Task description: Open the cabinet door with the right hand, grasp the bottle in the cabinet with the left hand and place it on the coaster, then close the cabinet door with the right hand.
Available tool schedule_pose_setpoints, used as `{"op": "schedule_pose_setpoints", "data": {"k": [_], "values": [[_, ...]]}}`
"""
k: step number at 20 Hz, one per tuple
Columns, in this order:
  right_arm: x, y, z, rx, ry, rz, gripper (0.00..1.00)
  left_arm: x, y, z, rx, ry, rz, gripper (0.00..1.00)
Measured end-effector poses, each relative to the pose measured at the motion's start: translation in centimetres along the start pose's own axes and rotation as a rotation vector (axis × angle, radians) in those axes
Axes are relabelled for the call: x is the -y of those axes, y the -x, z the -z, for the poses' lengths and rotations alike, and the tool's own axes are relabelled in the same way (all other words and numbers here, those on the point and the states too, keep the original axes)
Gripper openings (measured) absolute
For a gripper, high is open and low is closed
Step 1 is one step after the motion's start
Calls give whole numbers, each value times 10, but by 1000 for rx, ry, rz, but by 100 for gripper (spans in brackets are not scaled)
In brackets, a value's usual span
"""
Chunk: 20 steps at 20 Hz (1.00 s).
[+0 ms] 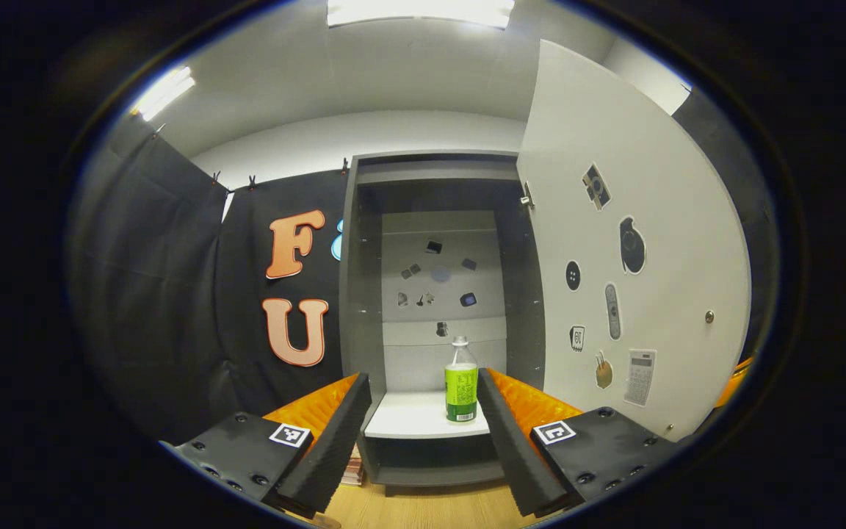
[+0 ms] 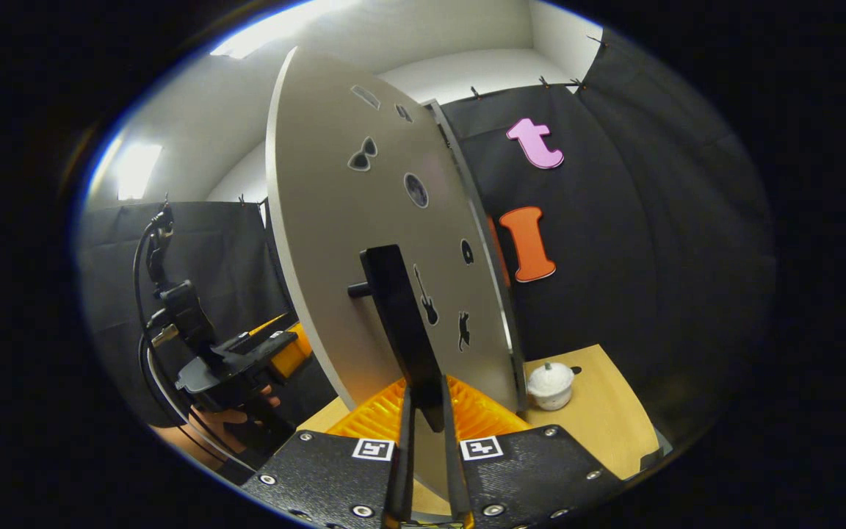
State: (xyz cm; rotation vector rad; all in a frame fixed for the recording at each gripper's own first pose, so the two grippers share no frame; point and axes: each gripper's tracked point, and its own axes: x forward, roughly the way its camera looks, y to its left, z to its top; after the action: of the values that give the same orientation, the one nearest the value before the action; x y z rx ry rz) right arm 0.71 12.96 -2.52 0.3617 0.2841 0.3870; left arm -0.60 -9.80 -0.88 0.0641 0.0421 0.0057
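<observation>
Step in hand, as judged: reach in for the bottle while the door is held open. Keep the left gripper (image 1: pixel 423 441) level and centred, its fingers spread wide and empty, until they straddle the clear plastic bottle with green label and white cap (image 1: pixel 461 382). The bottle stands upright at the right front edge of the grey cabinet's white shelf (image 1: pixel 405 419). The right gripper (image 2: pixel 423 411) is clamped on the black bar handle (image 2: pixel 401 323) of the pale grey cabinet door (image 2: pixel 320 220); keep it steady.

Count: one bottle, one shelf, one door, one handle, one small white lidded pot (image 2: pixel 550 385) on the wooden worktop (image 2: pixel 599 411).
</observation>
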Motion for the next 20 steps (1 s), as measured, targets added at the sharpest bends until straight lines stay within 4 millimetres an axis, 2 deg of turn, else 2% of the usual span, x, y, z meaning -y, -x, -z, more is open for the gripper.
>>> {"op": "schedule_pose_setpoints", "data": {"k": [5,10,12,14,19,20], "values": [[27,8,-12,66,13,137,18,27,-21,-1,-18,8,45,95],[11,12,-14,85,-5,137,14,37,-47,13,-35,7,90,94],[20,18,-28,157,2,160,15,38,-64,14,-20,11,118,94],[14,24,-42,226,-41,154,15,39,-81,19,-17,19,151,95],[12,30,-36,212,13,221,16,47,-121,50,-76,76,236,95],[12,30,-35,212,22,230,23,50,-127,58,-93,84,254,95]]}}
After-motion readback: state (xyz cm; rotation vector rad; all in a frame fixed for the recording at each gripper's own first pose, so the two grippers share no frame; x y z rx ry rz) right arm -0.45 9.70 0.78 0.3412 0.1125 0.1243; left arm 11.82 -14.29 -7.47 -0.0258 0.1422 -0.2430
